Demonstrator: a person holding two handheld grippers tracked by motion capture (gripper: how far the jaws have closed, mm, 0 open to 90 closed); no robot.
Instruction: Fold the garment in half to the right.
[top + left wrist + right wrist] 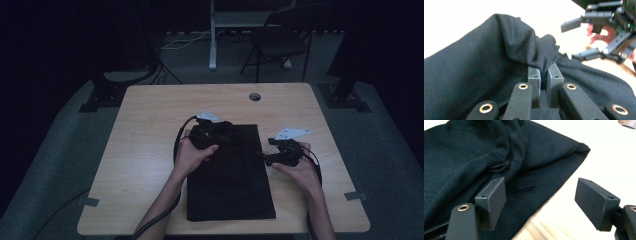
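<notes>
- Black jaws of the left gripper rise from the bottom centre of the left gripper view, pinched tight on a raised fold of the black cloth; the fold bunches up above the pads.
- Seen from the high view, the black cloth lies in the centre of the frame, a long folded rectangle on the wooden table, its near end close to the table's lower edge.
- Left gripper sits over the cloth's upper left corner in the high view, a hand around it.
- Right gripper rests at the cloth's right edge in the high view; in the right gripper view its jaws stand wide apart, holding nothing, one pad over the cloth's edge, the other over bare wood.
- In the upper right of the left gripper view, the right gripper shows with open jaws.
- Beyond the table, in the upper right of the high view, stands a dark chair, and a round hole marks the tabletop's far side.
</notes>
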